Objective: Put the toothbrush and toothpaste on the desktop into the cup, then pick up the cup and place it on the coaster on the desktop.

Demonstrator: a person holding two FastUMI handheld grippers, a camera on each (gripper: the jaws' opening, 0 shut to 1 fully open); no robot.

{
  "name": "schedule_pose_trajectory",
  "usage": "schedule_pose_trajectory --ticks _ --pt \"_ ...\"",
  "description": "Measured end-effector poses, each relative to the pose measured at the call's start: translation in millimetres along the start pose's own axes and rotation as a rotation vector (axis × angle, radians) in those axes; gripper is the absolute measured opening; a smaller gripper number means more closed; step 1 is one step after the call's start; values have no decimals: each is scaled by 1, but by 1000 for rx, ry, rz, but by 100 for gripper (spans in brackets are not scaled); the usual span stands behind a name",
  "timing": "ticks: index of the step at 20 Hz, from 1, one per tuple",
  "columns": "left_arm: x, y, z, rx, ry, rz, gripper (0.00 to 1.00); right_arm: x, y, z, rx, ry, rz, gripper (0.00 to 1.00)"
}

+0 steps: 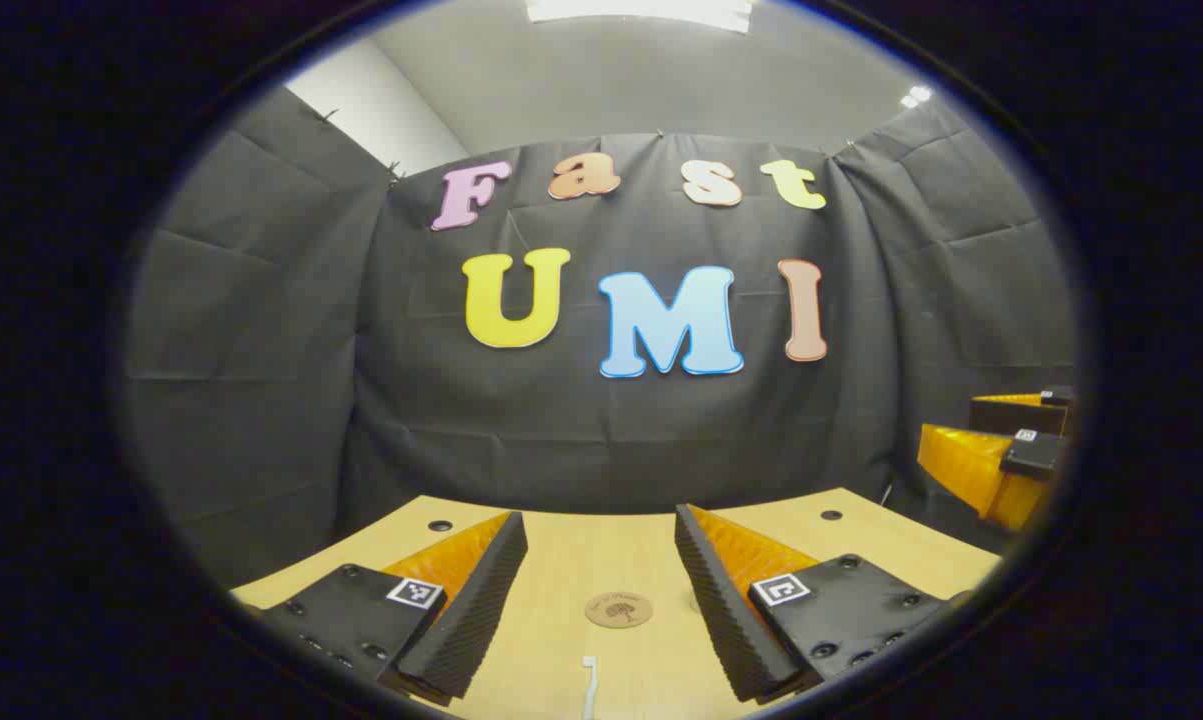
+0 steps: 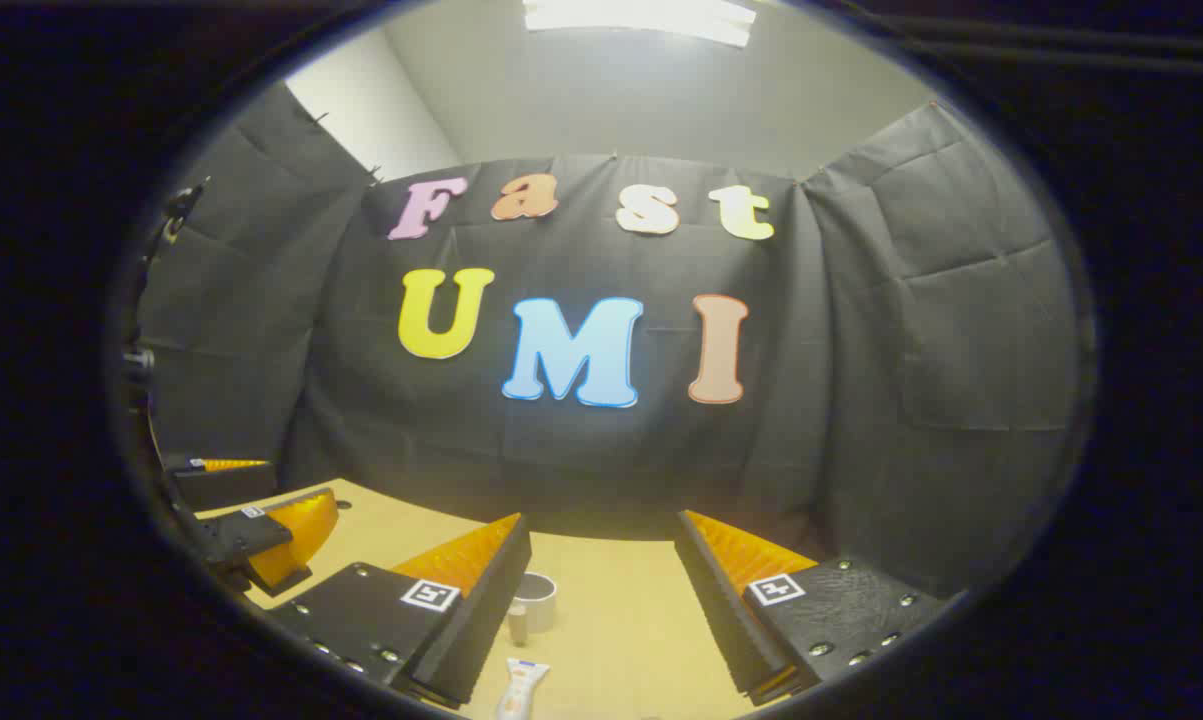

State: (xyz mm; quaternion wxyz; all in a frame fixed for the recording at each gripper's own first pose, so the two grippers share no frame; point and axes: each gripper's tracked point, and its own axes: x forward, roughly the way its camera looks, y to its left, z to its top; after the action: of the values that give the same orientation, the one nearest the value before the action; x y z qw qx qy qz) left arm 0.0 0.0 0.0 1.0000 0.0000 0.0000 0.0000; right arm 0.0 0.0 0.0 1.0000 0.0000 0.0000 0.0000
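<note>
In the left gripper view my left gripper (image 1: 601, 600) is open above the wooden desktop (image 1: 561, 550). A round brown coaster (image 1: 618, 609) lies between its fingers, farther off. The white tip of the toothbrush (image 1: 588, 685) pokes up from the bottom edge. The right gripper (image 1: 1001, 450) hangs at the far right. In the right gripper view my right gripper (image 2: 601, 610) is open too. A grey cup (image 2: 535, 602) stands just inside its left finger, and the white toothpaste tube (image 2: 521, 688) lies nearer, at the bottom. The left gripper (image 2: 251, 520) shows at the far left.
Black cloth walls close the booth behind and on both sides of the desktop (image 2: 621, 610). Small dark holes (image 1: 440, 525) mark the tabletop near its far edge. Bare wood lies between the cup and the right finger.
</note>
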Motion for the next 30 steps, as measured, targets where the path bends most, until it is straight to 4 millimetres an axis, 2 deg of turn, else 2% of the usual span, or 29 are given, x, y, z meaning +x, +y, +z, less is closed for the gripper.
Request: schedule_pose_trajectory --ticks 4,7,10,11,12,17,23,27,28,30 --pt "0 2 -2 11 9 -3 94 3 11 0 16 21 49 89" --pt "-2 5 -1 30 10 3 96 4 7 -2 11 42 35 89" --pt "-1 3 -2 32 18 -9 94 5 9 -6 22 58 41 89" --pt "-2 3 -4 31 25 -9 98 6 8 -8 23 67 43 89" --pt "-2 2 -4 31 30 -12 94 7 8 -11 20 74 46 89" --pt "-4 -8 -15 7 85 -42 94 13 10 -23 8 124 67 89" --pt "-13 -4 -38 27 211 -40 96 24 26 -69 33 299 126 89" --pt "-30 -4 -58 4 335 -33 94 33 38 -108 55 439 155 89" --pt "-33 -4 -63 1 368 -32 99 34 43 -117 64 474 167 89" --pt "-42 -4 -72 -3 432 -35 96 37 49 -137 75 553 173 89"
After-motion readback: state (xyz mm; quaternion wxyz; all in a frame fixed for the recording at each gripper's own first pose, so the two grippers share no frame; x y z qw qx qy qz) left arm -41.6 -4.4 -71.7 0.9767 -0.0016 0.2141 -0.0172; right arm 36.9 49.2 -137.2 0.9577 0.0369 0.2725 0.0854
